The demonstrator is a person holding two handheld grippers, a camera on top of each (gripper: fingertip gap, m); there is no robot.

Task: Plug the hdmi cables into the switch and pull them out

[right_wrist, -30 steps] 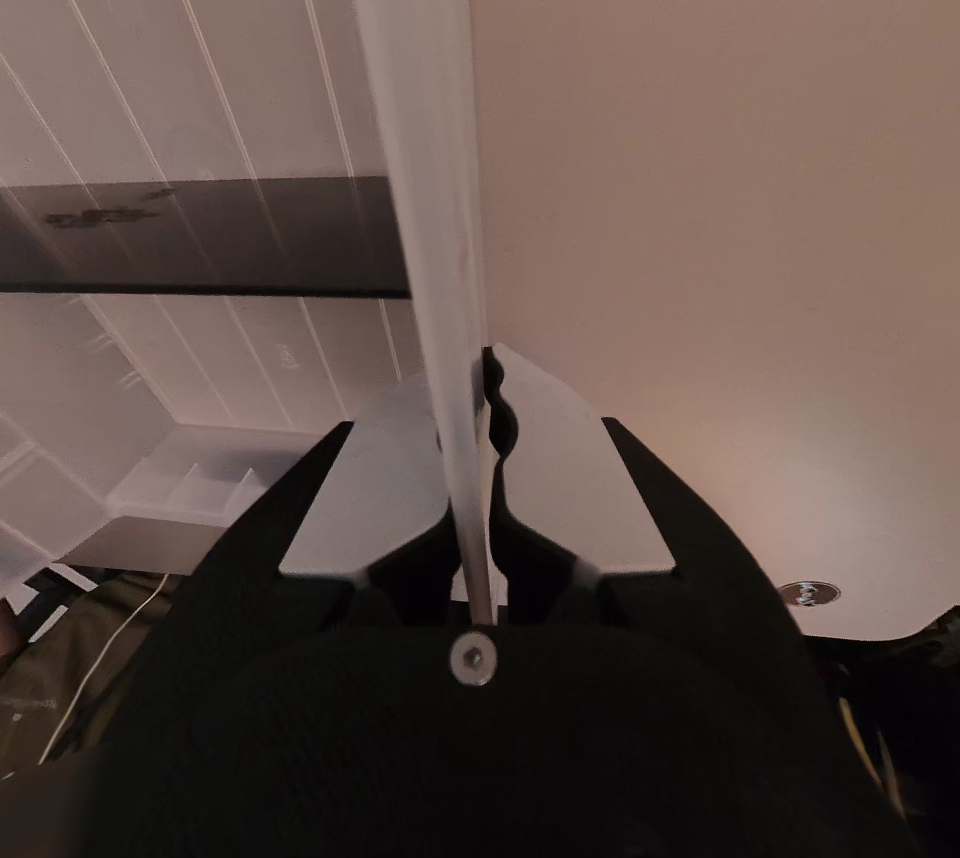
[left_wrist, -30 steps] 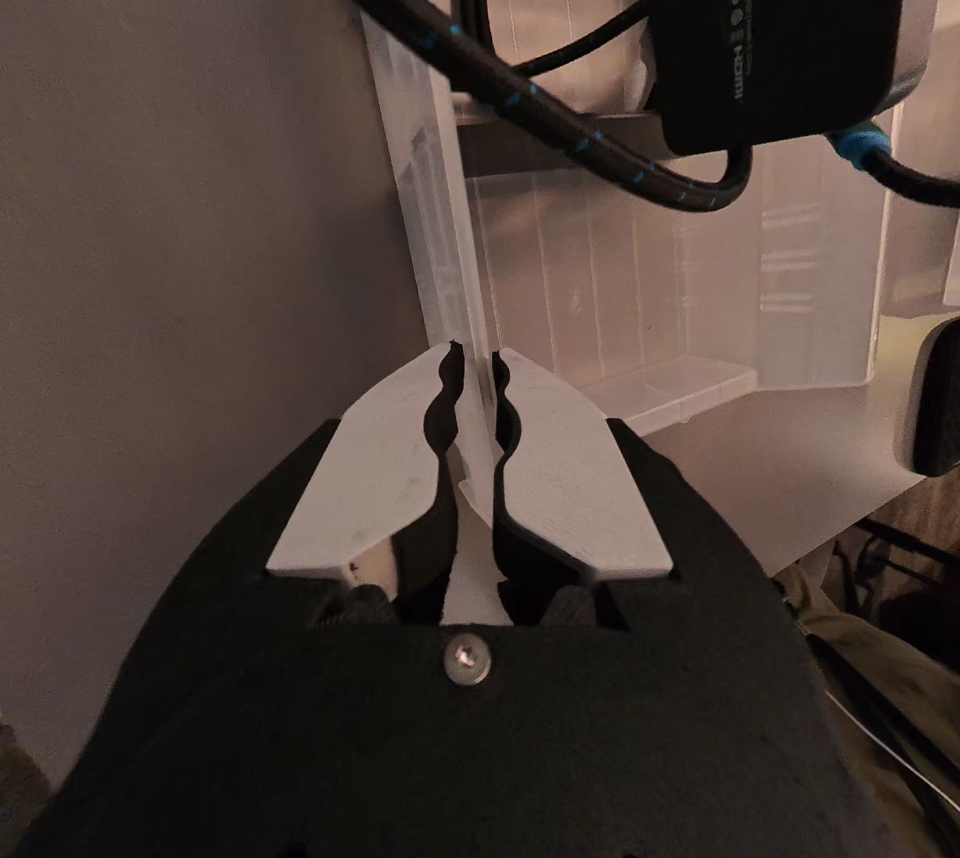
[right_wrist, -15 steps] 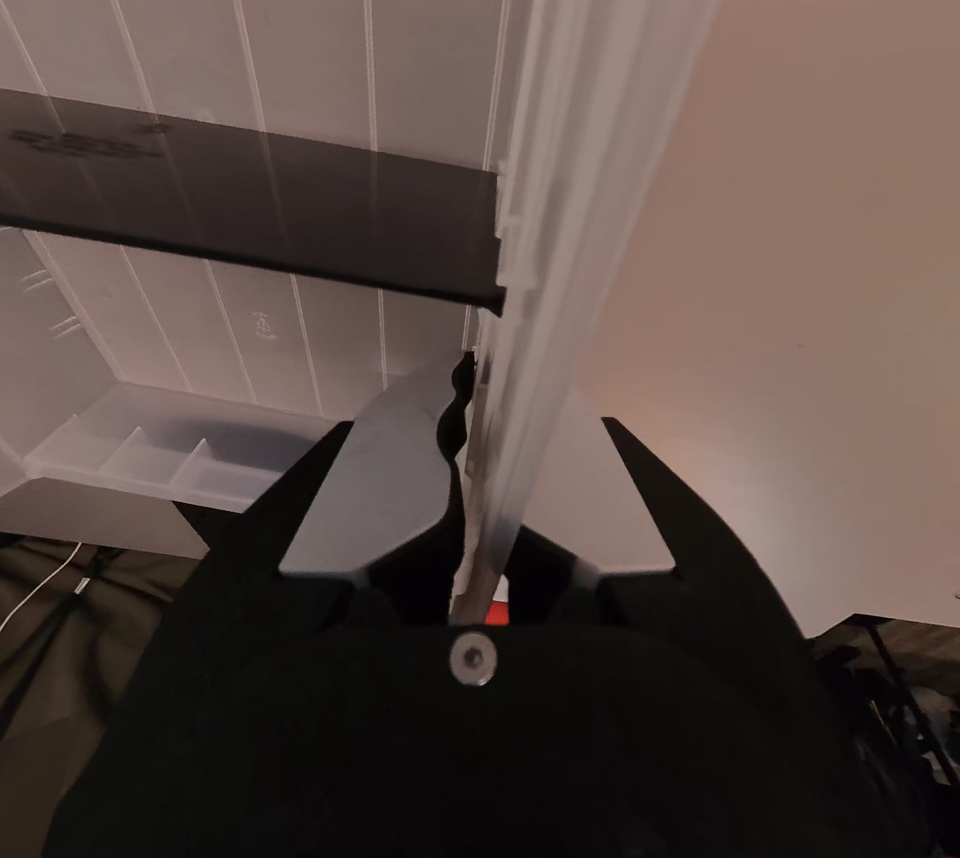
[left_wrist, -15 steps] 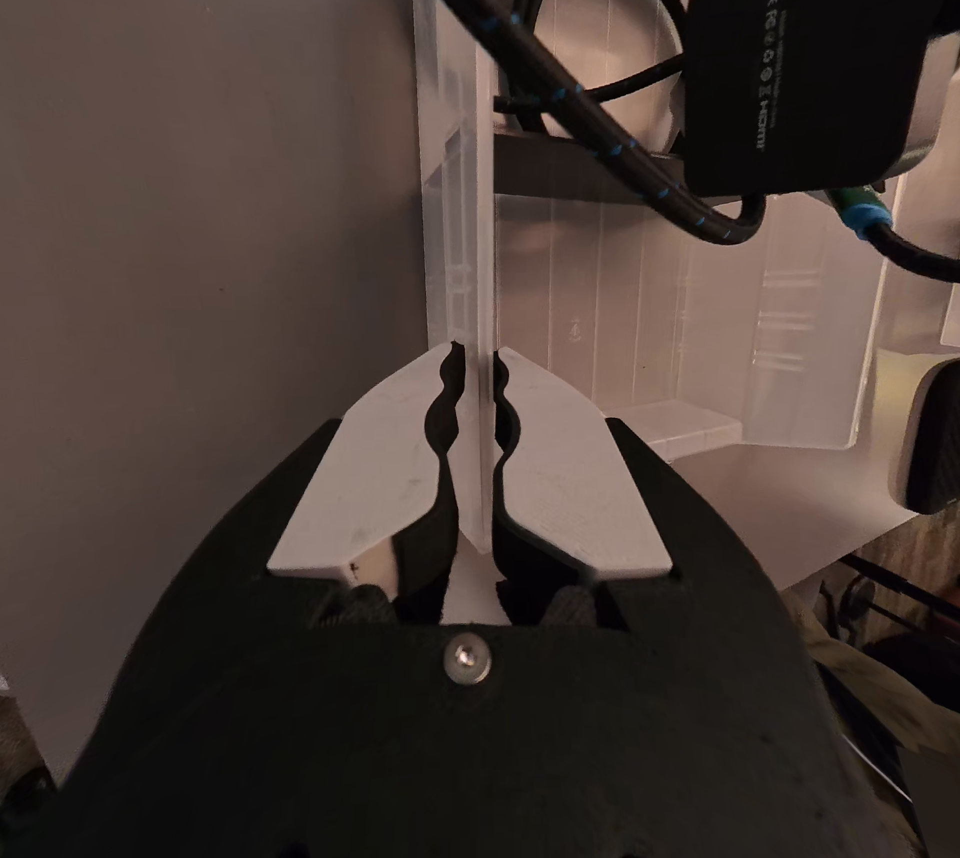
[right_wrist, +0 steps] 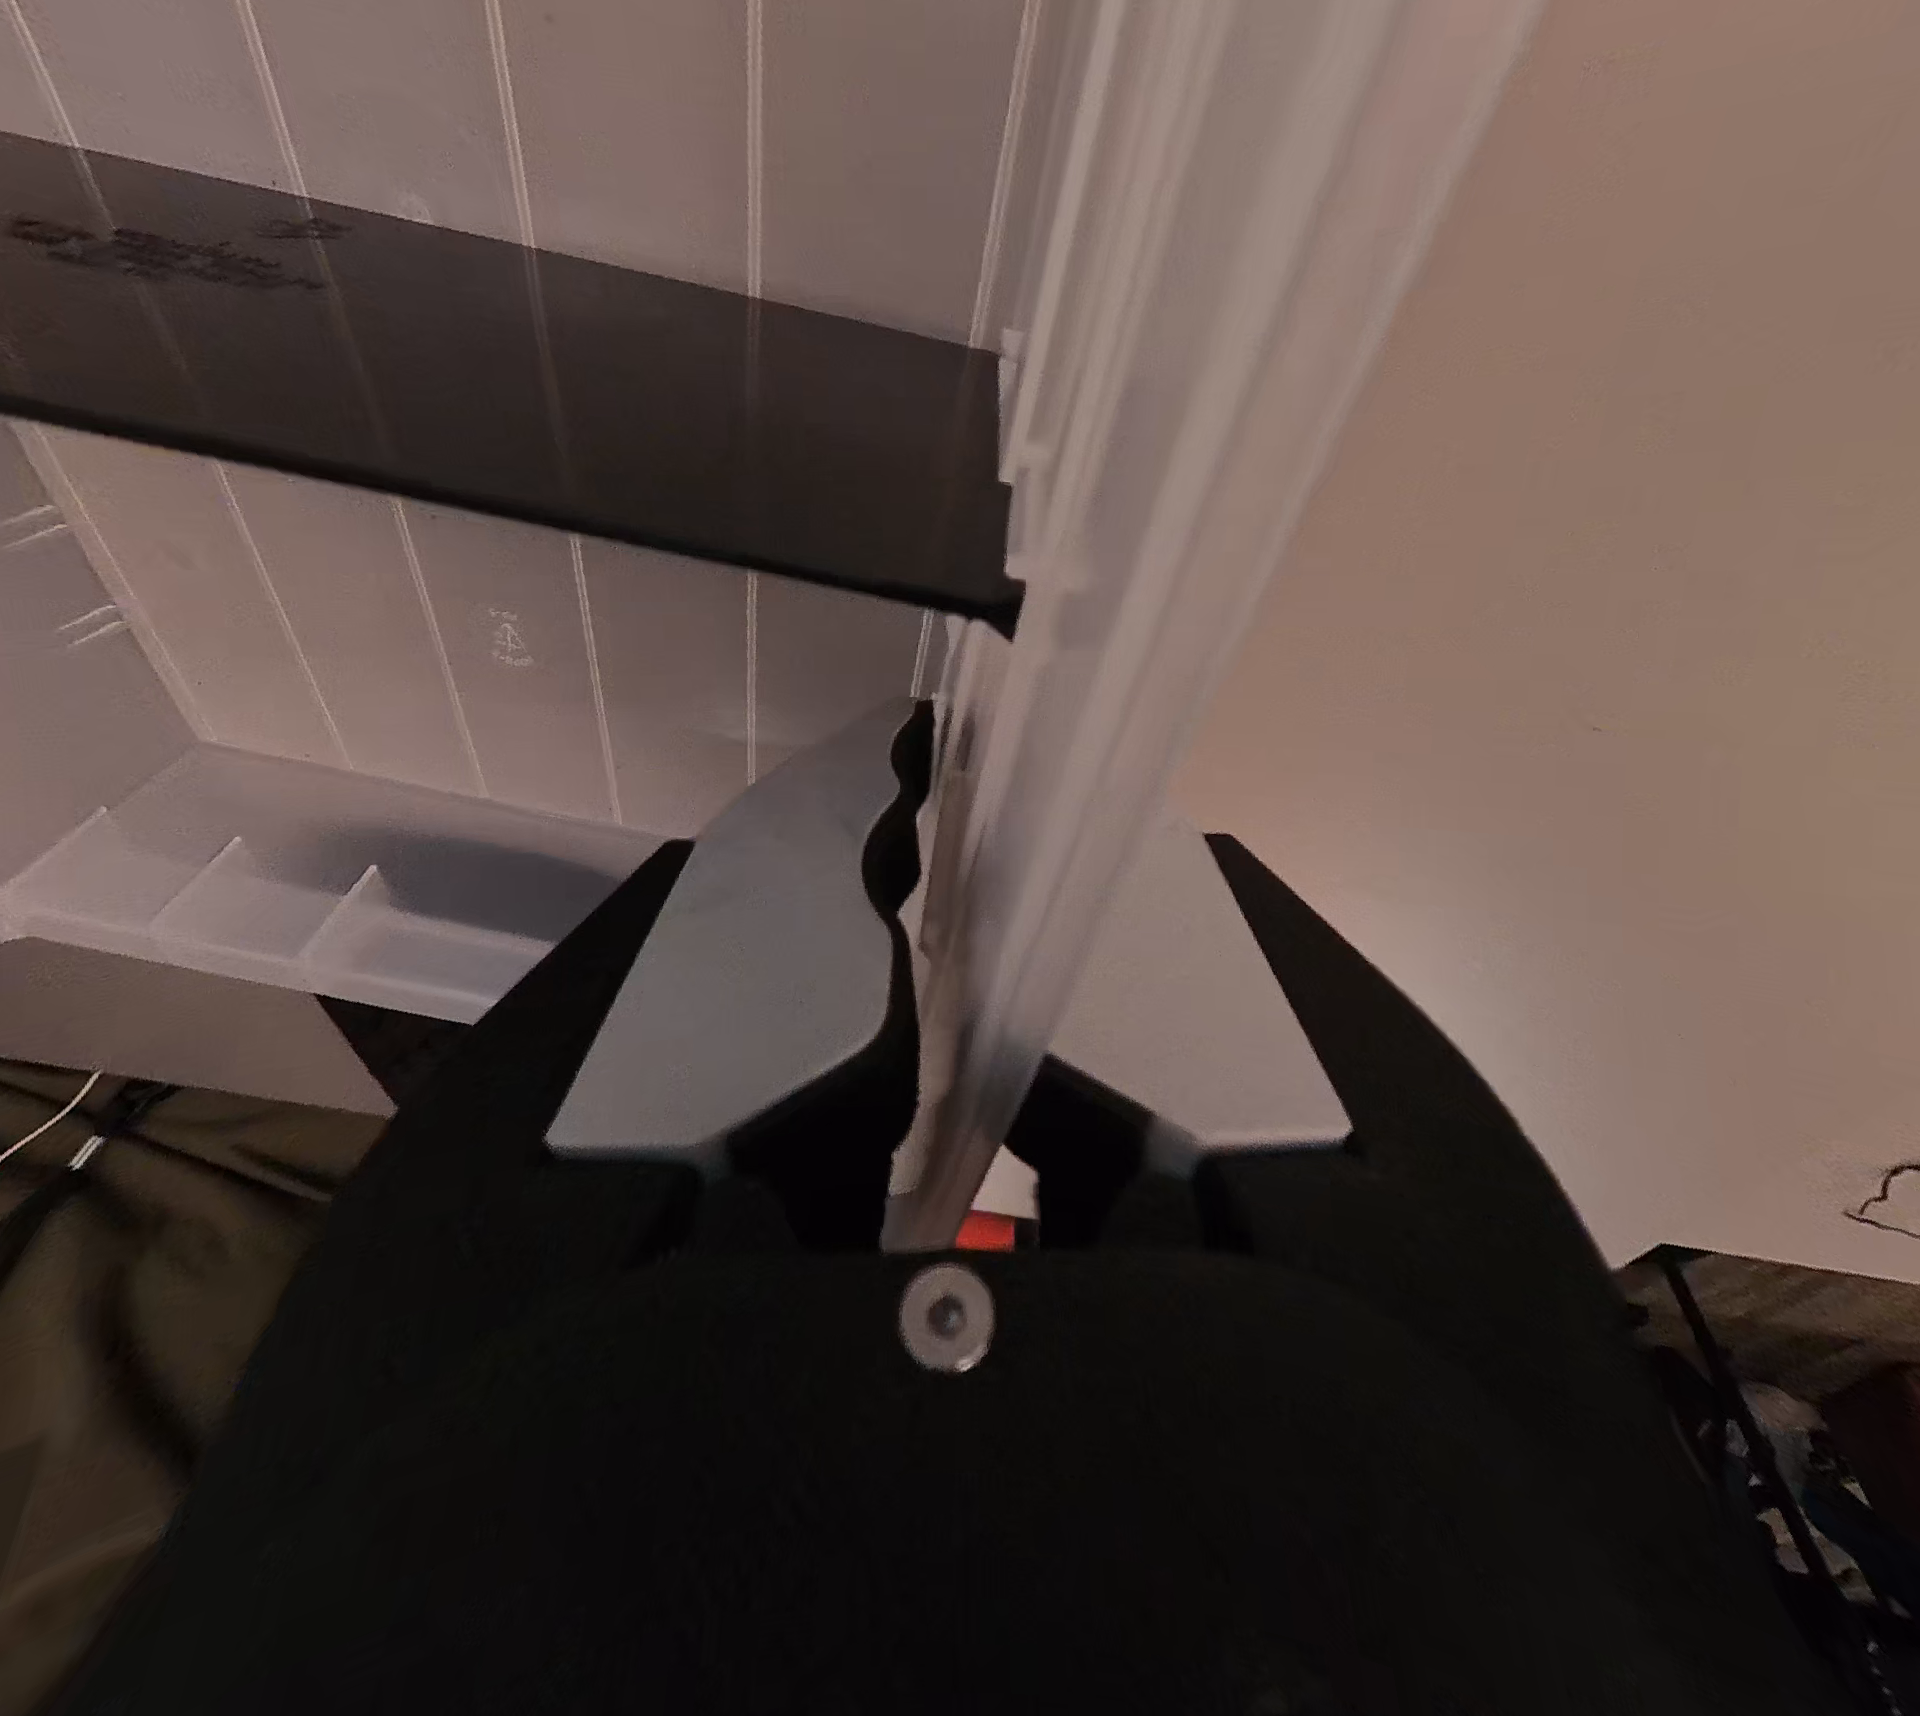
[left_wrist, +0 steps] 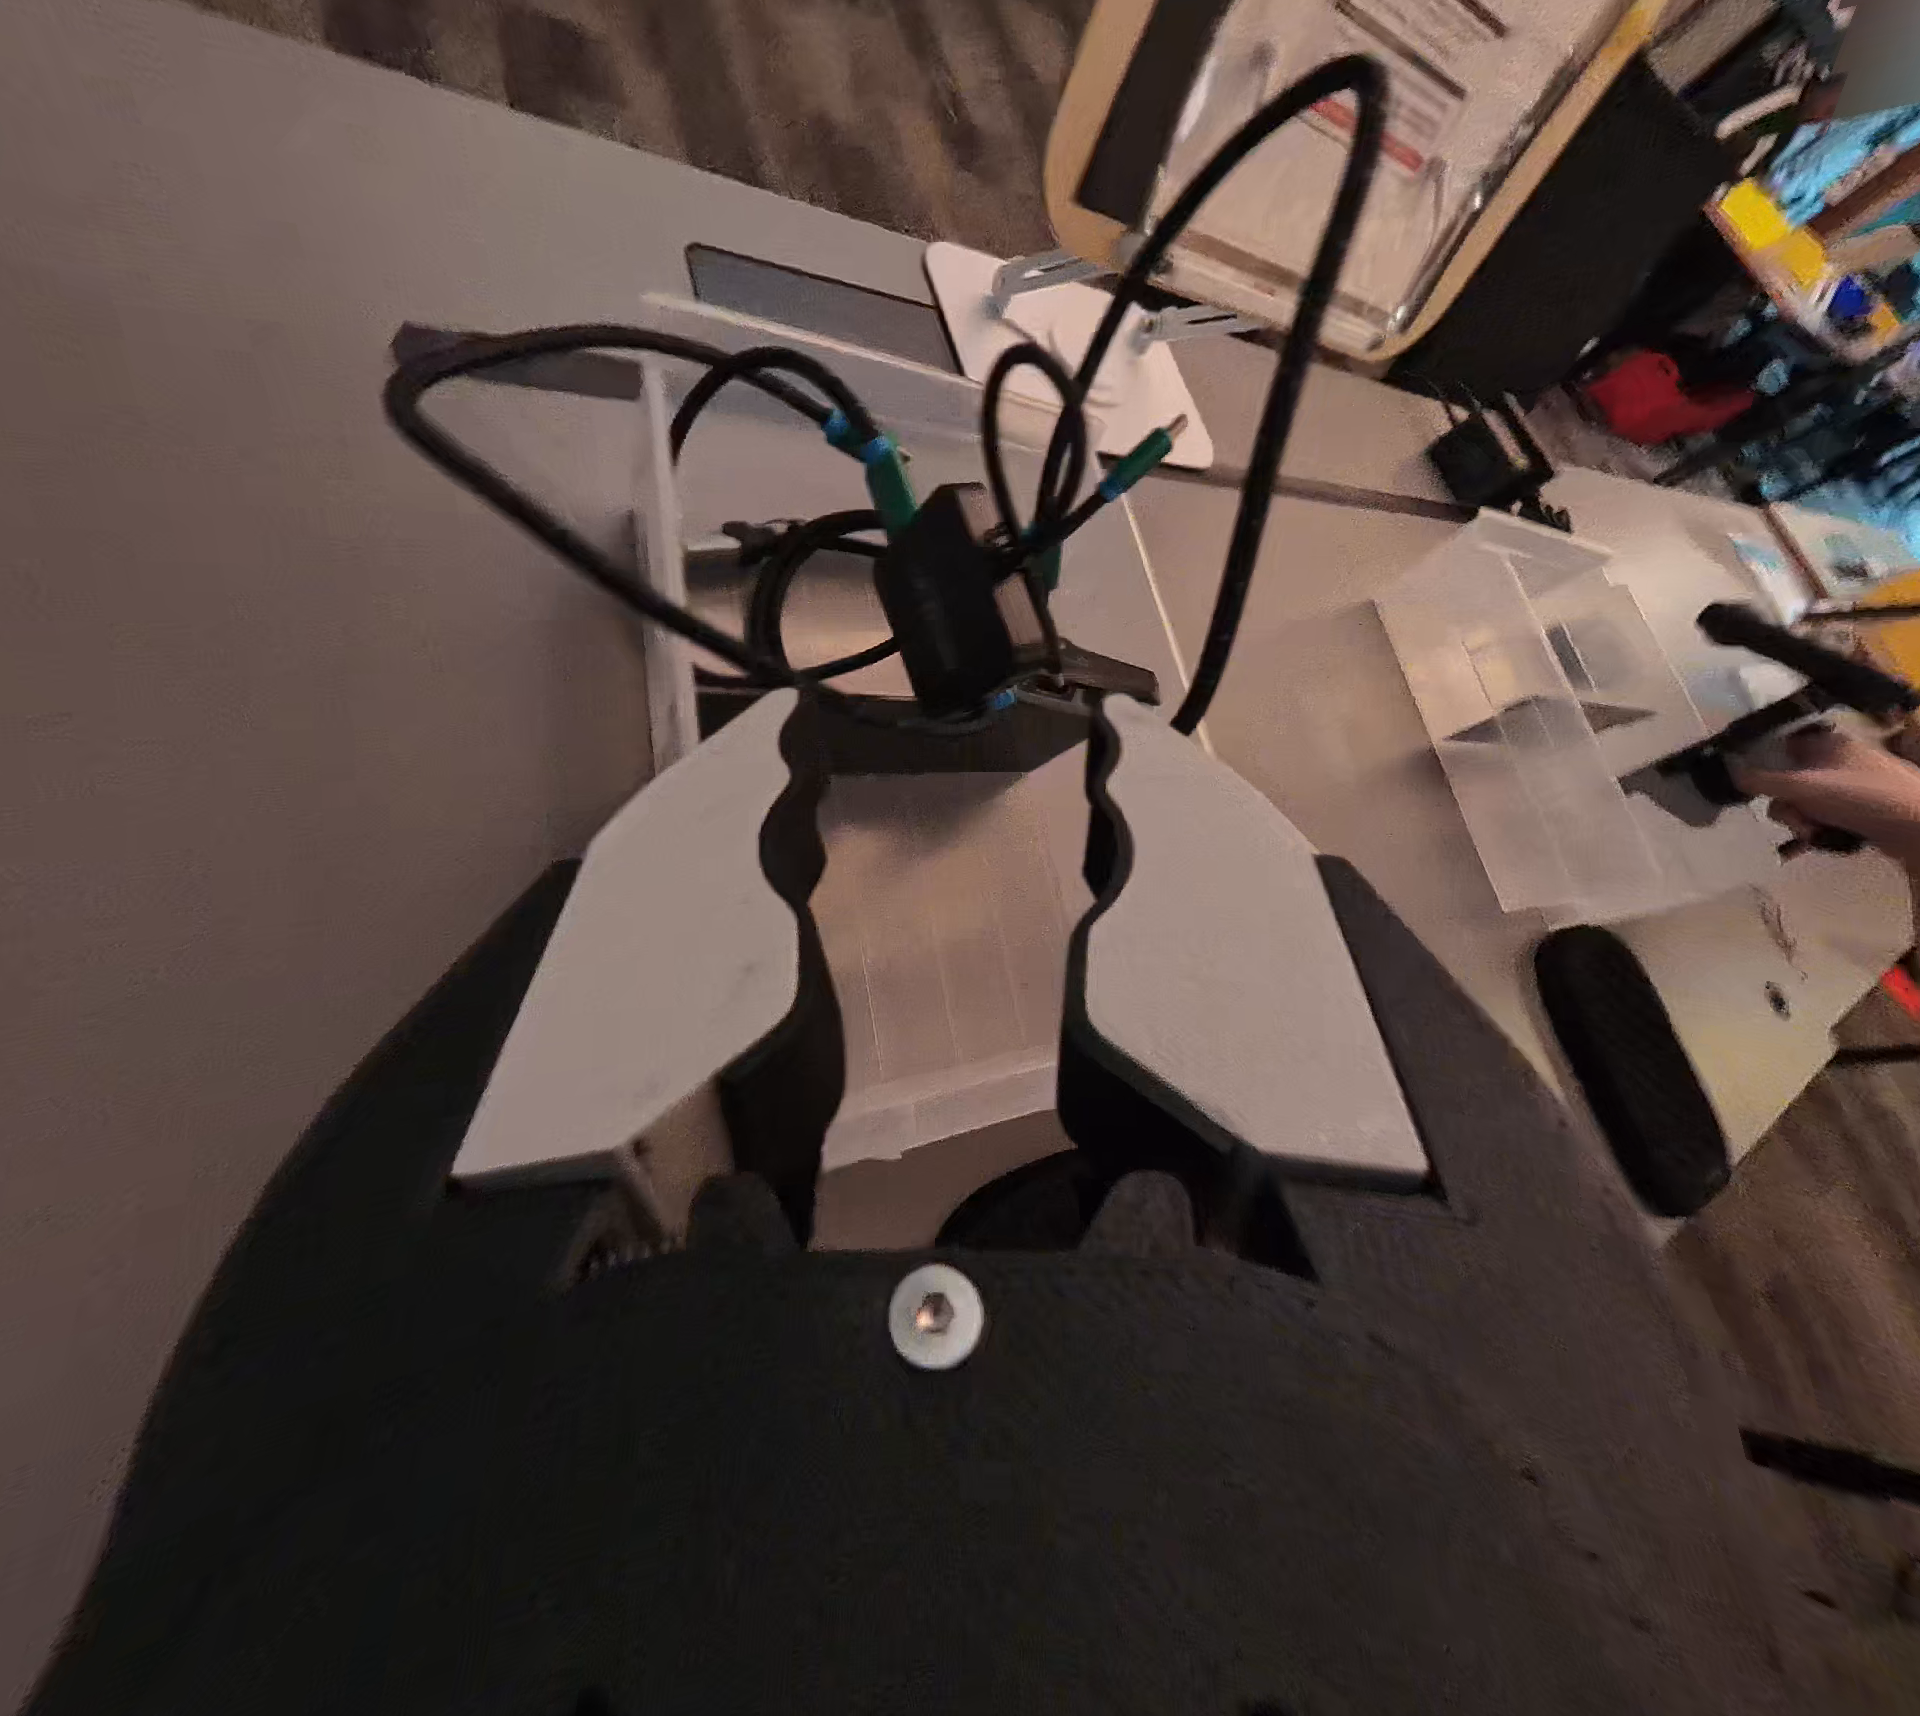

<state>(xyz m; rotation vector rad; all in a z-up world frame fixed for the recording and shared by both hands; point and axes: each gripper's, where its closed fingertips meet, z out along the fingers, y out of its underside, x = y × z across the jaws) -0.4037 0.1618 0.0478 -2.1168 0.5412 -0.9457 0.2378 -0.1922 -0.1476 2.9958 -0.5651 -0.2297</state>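
Note:
In the left wrist view a black HDMI switch (left_wrist: 940, 617) stands on edge in a clear bin (left_wrist: 935, 991). One green-ended plug (left_wrist: 888, 482) is in its top. Another green plug (left_wrist: 1143, 461) hangs free, and a long black cable (left_wrist: 1278, 316) arcs above. My left gripper (left_wrist: 940, 721) is open and empty, just short of the switch. My right gripper (right_wrist: 987, 731) is shut on a clear plastic wall (right_wrist: 1091, 523), which hides its right finger. A black strip (right_wrist: 520, 440) crosses the clear plastic to the left of that wall.
The bin sits on a grey table (left_wrist: 260, 523). A second clear box (left_wrist: 1558, 731) lies at the right, with a hand (left_wrist: 1829, 783) holding a black tool beside it. A wood-framed board (left_wrist: 1299, 56) on a white base (left_wrist: 1060, 378) stands behind. A black cylinder (left_wrist: 1631, 1064) lies near the table edge.
My left gripper has let go of the clear bin wall, opened, and pulled back, so the switch and cables now lie ahead of it. My right gripper has stayed clamped on its wall.

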